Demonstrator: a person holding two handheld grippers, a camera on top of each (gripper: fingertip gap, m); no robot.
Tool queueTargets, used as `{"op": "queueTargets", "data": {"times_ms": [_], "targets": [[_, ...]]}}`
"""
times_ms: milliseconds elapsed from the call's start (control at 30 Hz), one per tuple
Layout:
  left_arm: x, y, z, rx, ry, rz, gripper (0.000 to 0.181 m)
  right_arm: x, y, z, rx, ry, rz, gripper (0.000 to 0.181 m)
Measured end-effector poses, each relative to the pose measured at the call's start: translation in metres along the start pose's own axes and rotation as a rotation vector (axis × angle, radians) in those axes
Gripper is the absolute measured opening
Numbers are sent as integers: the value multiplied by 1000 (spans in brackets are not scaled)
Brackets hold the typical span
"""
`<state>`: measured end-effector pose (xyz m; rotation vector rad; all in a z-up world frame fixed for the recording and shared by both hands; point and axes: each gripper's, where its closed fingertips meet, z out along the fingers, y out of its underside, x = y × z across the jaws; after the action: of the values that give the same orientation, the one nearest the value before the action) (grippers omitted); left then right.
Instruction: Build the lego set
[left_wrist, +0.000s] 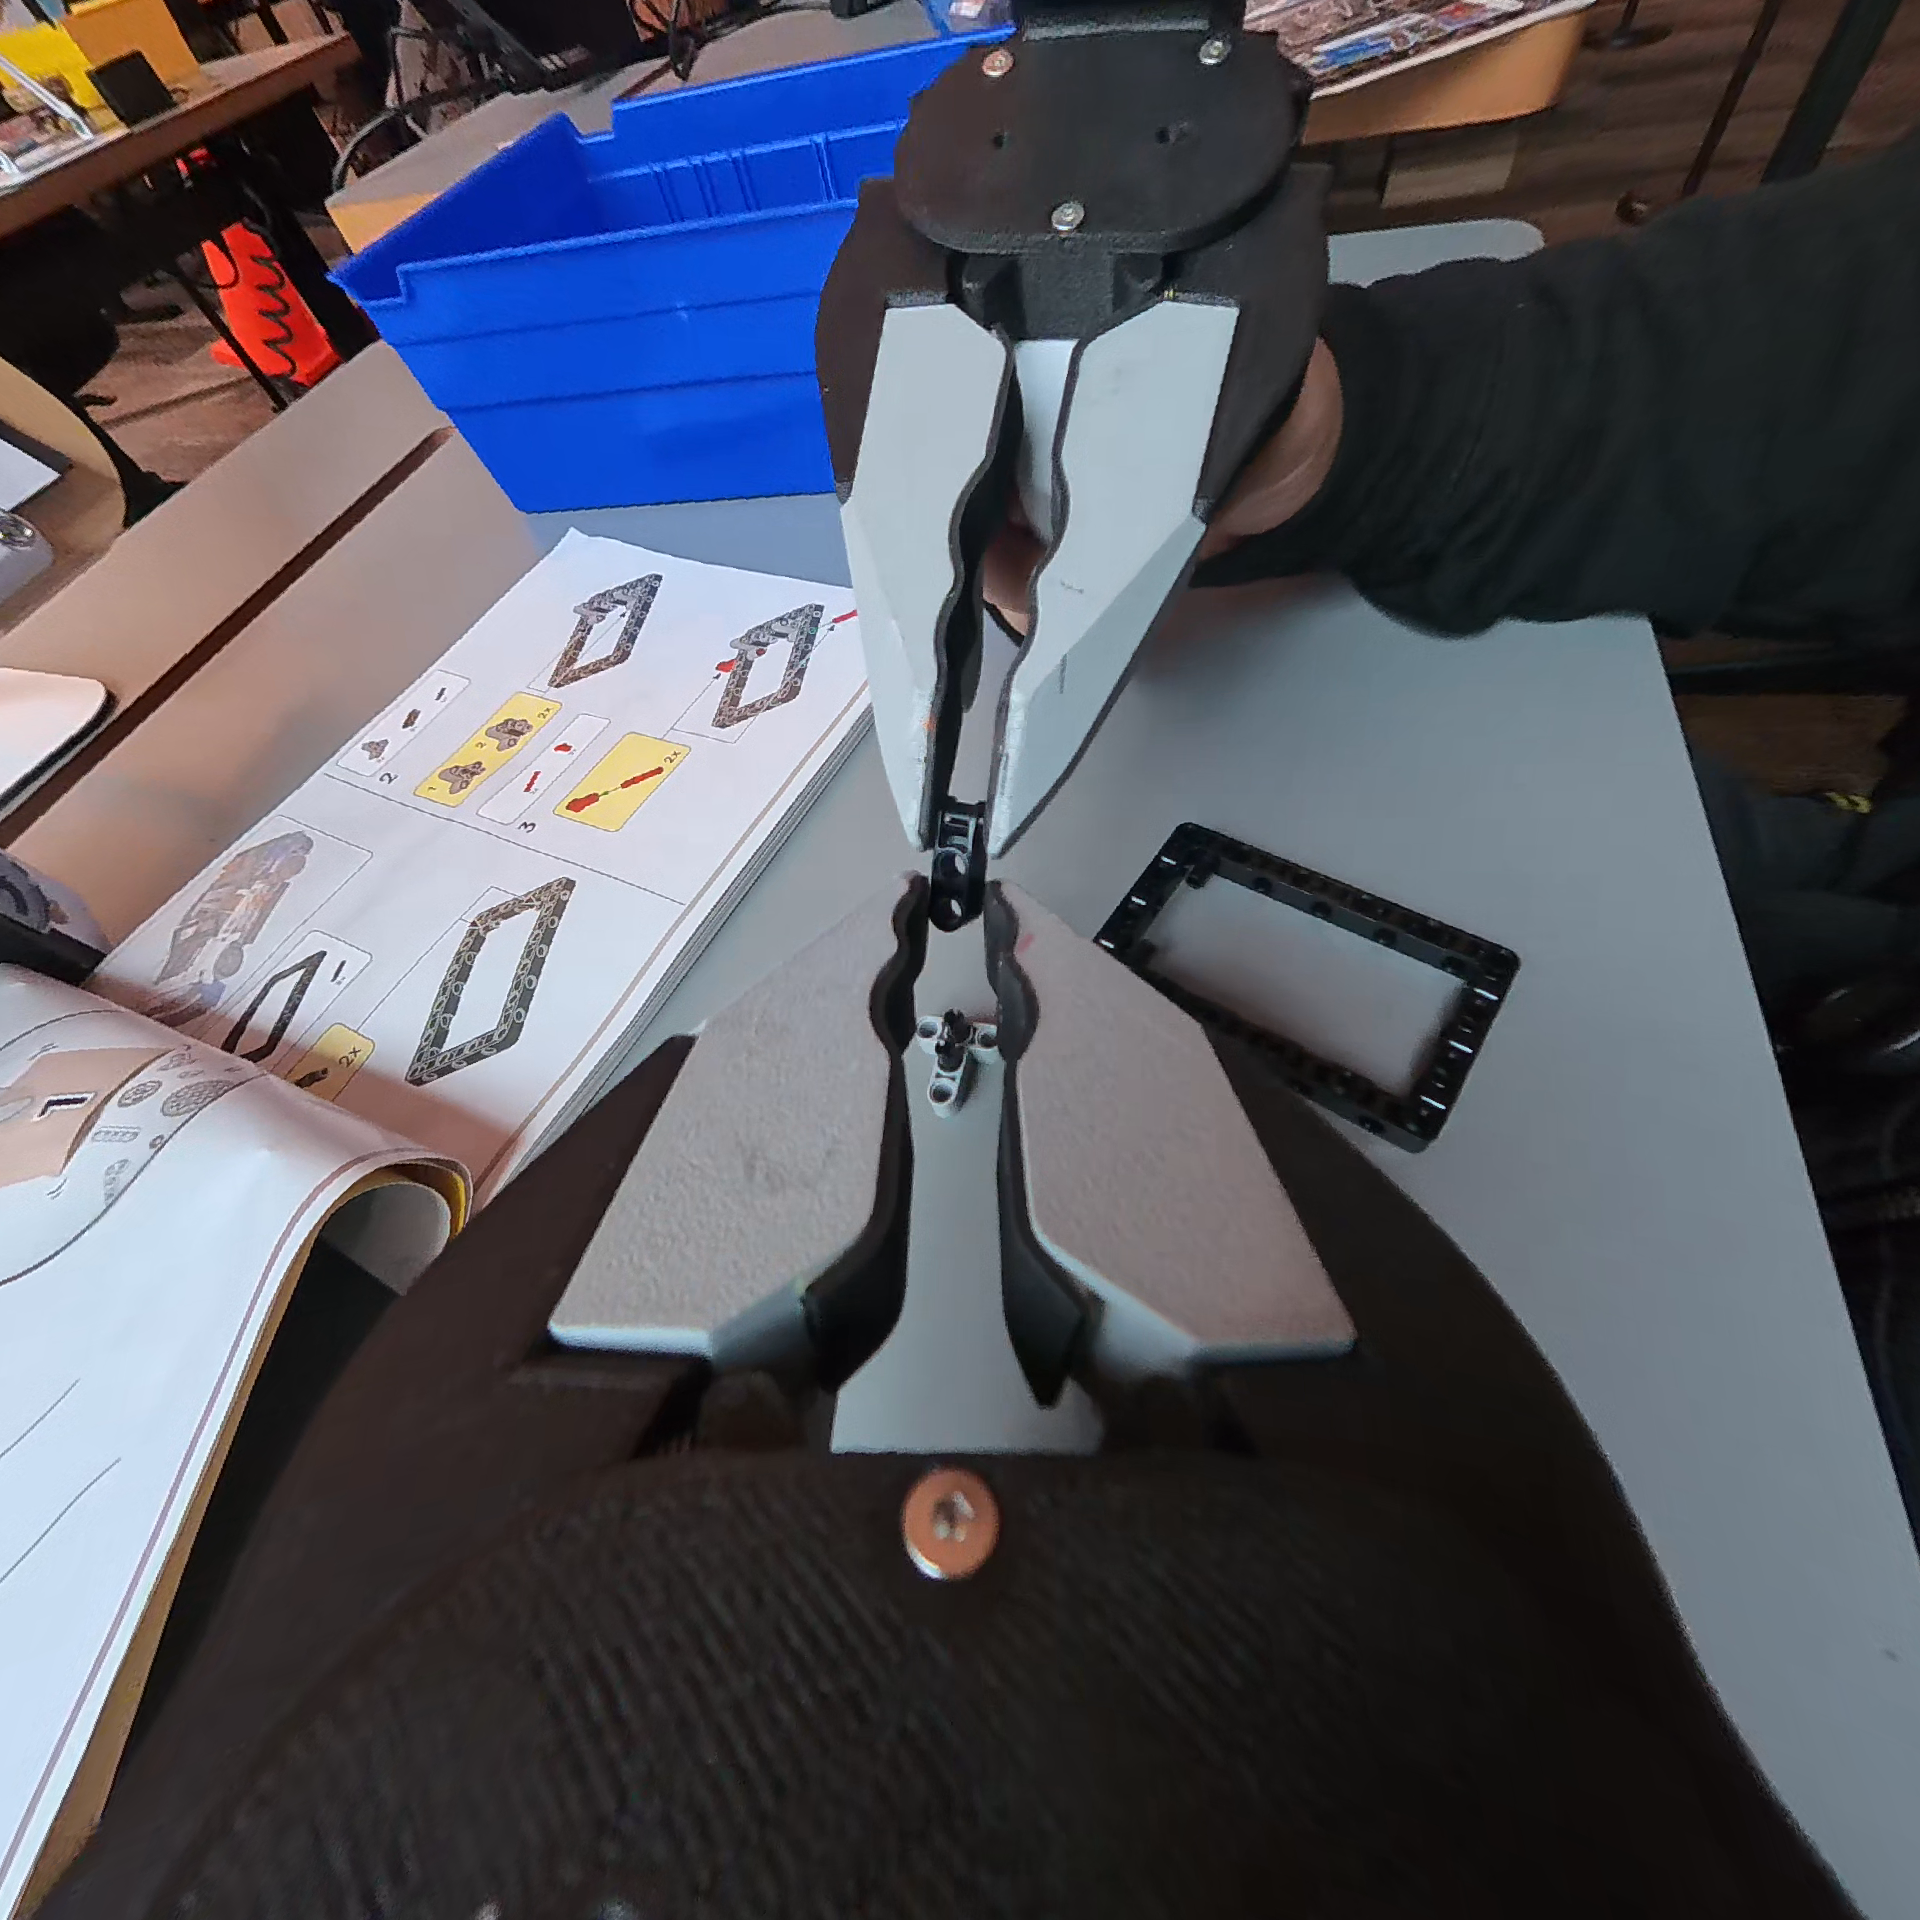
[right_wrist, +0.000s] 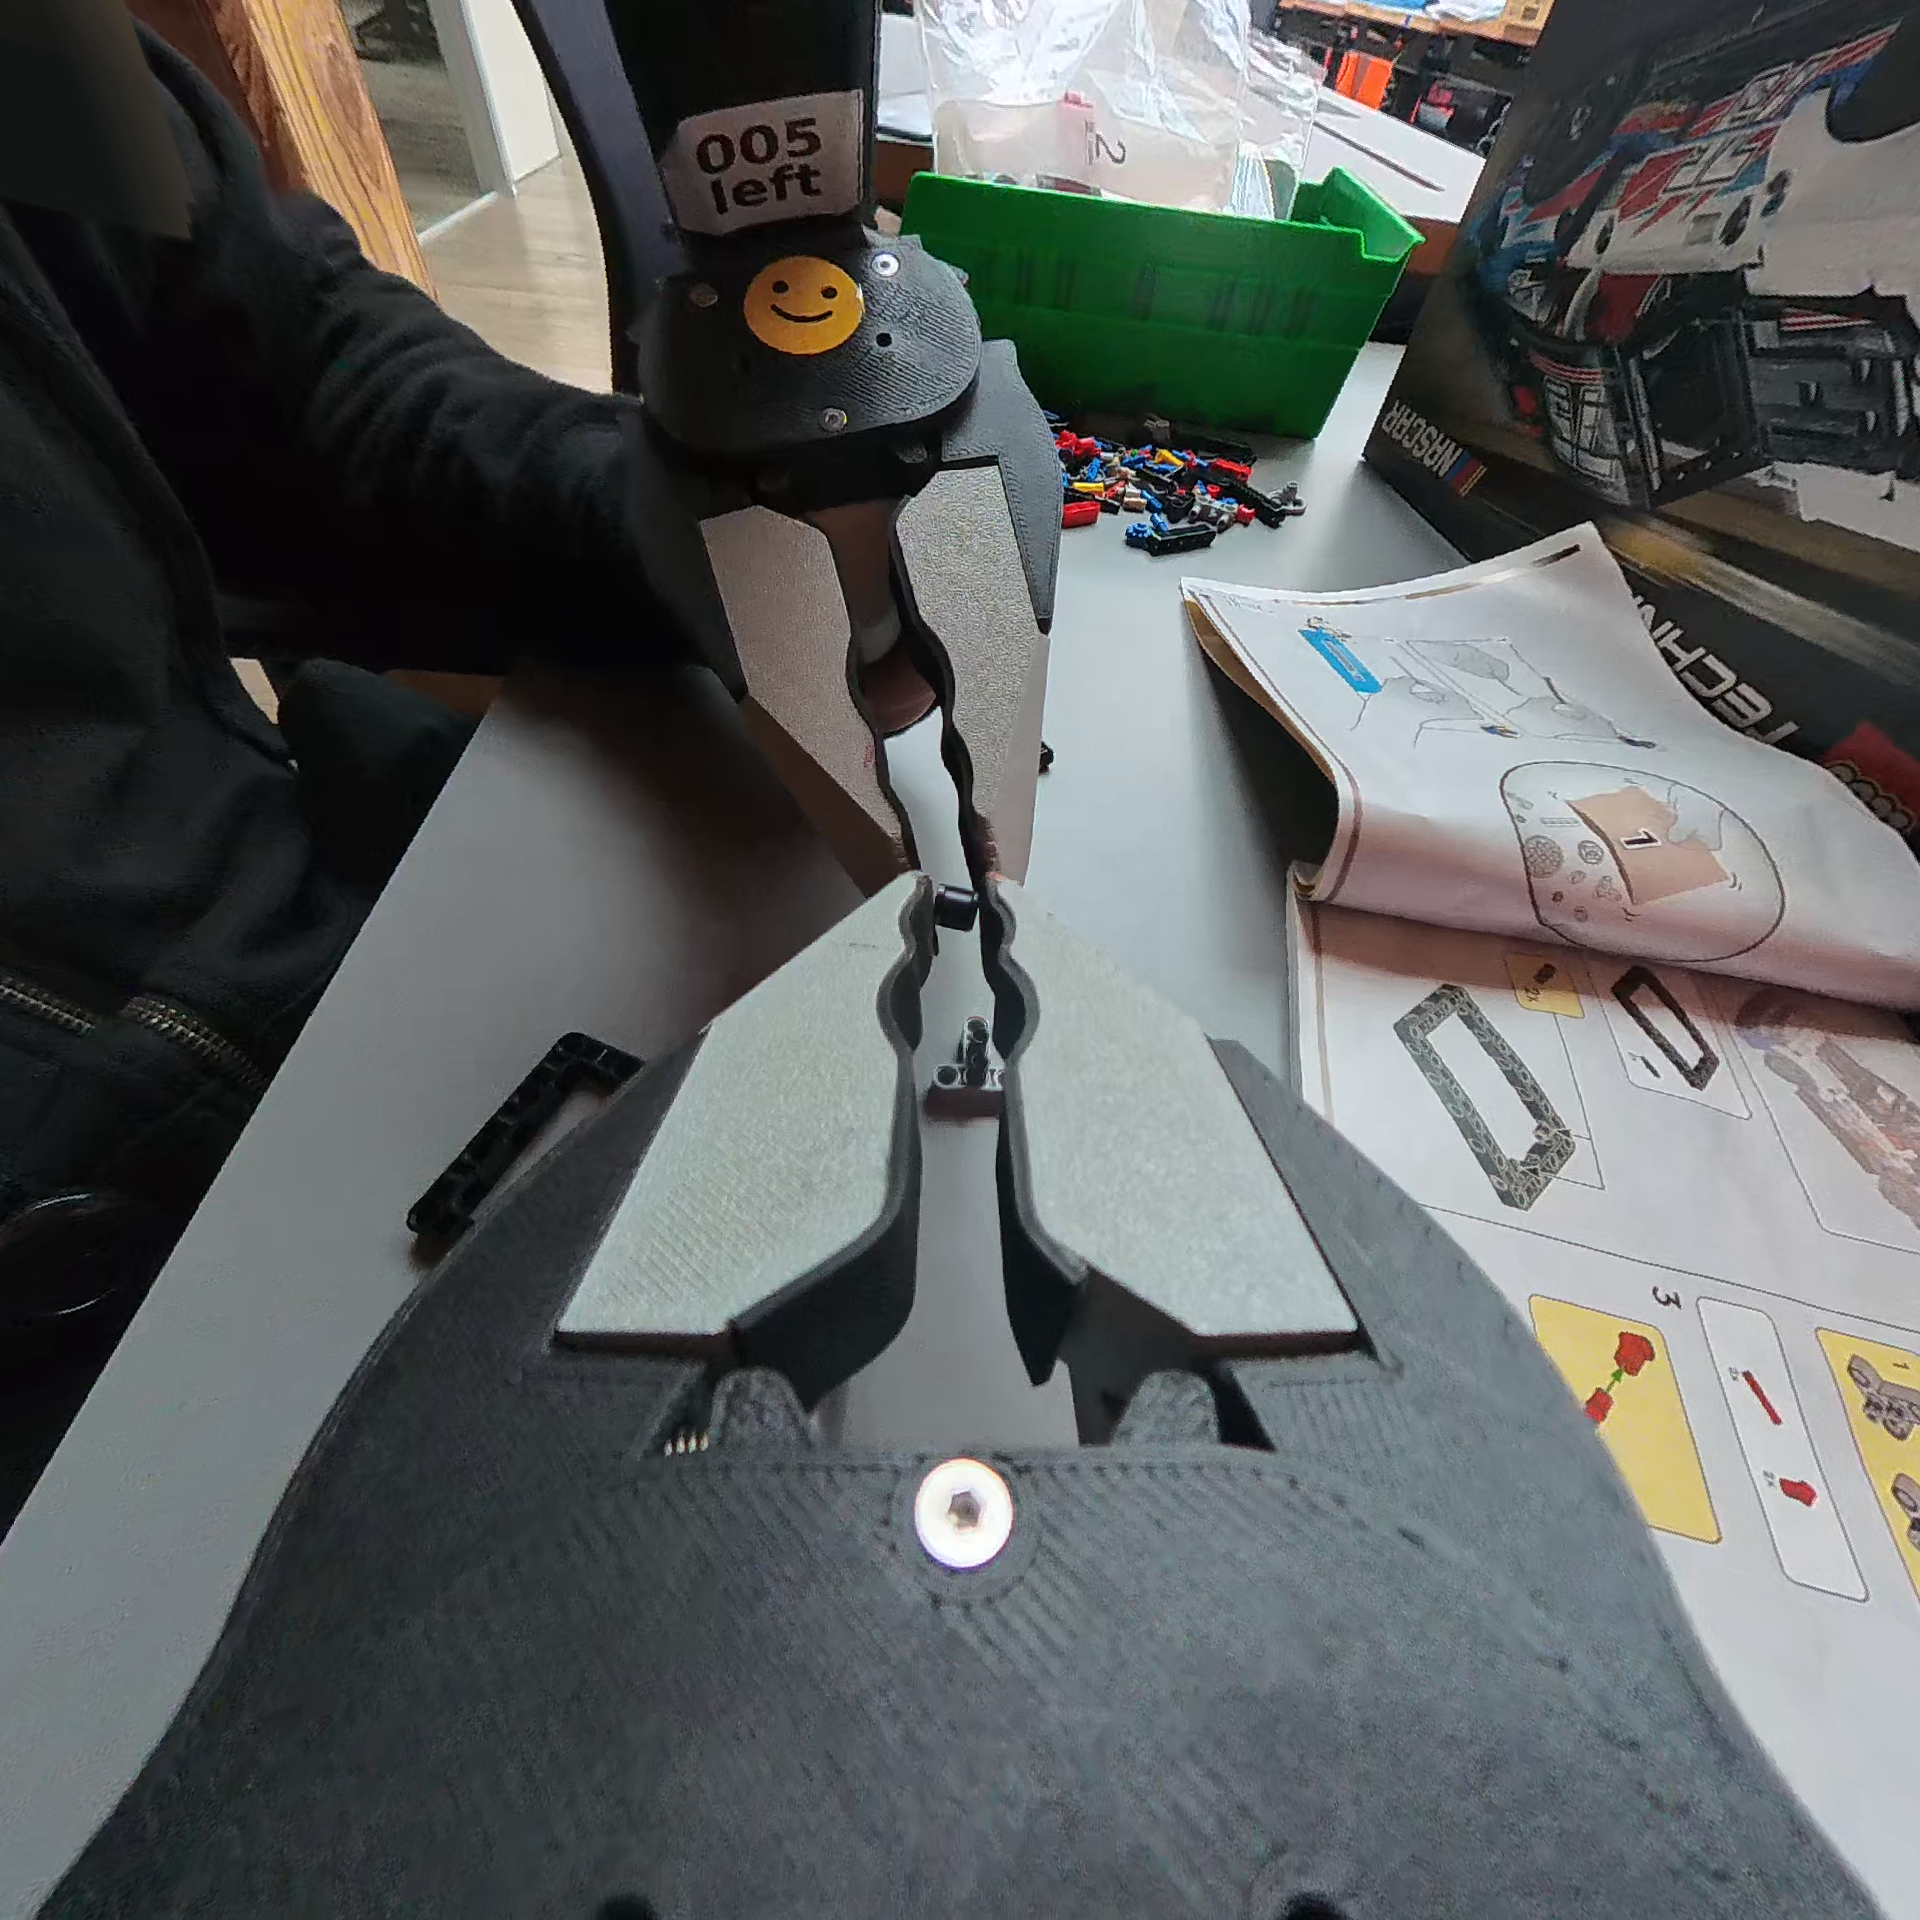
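Small black connector: light, rigid, slick; pinched tip-to-tip between left claw and right claw, both clenched. Best gripped mid-body; frame at 3 o'clock.

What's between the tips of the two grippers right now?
A small black connector piece bridges the left gripper and right gripper, tip to tip, above the grey table. The left wrist view shows it best.
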<state>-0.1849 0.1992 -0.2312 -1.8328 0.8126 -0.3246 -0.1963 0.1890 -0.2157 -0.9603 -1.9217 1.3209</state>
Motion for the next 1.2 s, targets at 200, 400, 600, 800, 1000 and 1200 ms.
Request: {"op": "queueTargets", "data": {"times_ms": [200,400,600,800,1000,1200], "targets": [[-2,9,5,-50,-14,-27,7,3,2,8,15,-9,103,5],[1,1,3,-5,9,-36,10,4,-6,2,70,-40,157,4],[0,-1,0,11,19,-66,4,4,-13,0,124,-64,197,4],[1,-6,1,36,24,-86,0,3,-19,9,179,-102,293,5],[2,-3,3,29,55,-147,0,7,-14,9,157,-92,316,5],[-8,5,6,-3,18,-184,9,28,-12,-3,225,-73,462,4]]}}
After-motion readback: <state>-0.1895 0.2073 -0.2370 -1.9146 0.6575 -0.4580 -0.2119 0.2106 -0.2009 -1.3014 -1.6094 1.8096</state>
